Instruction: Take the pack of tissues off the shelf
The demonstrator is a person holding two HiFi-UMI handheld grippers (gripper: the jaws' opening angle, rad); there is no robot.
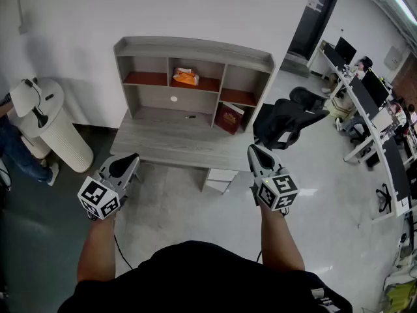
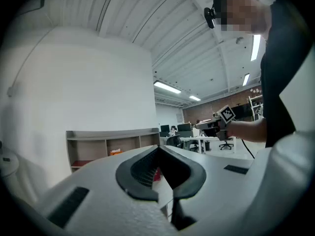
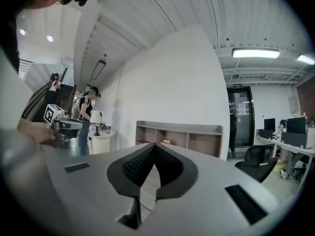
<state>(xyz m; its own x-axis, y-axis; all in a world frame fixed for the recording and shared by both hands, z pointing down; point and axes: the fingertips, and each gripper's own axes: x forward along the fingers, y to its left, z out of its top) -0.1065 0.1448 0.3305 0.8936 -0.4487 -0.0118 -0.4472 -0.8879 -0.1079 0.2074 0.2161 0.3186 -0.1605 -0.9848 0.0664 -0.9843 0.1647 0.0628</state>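
Note:
An orange and white pack of tissues [image 1: 186, 77] lies in the upper middle compartment of the grey shelf unit [image 1: 195, 47], which stands on a desk [image 1: 176, 142]. Both grippers hang in front of the desk's near edge, well short of the shelf. My left gripper [image 1: 133, 157] is shut and empty. My right gripper [image 1: 253, 150] is shut and empty too. In the left gripper view the pack of tissues [image 2: 116, 152] shows small beyond the closed left gripper [image 2: 158, 147]. In the right gripper view the pack of tissues [image 3: 166, 142] peeks just over the closed right gripper [image 3: 155, 145].
A red book [image 1: 229, 118] leans in the shelf's lower right compartment. A black office chair [image 1: 287, 119] stands right of the desk. A white round stand [image 1: 52, 129] with a lamp and a person [image 1: 16, 145] are at the left. Office desks with monitors [image 1: 371, 103] fill the right.

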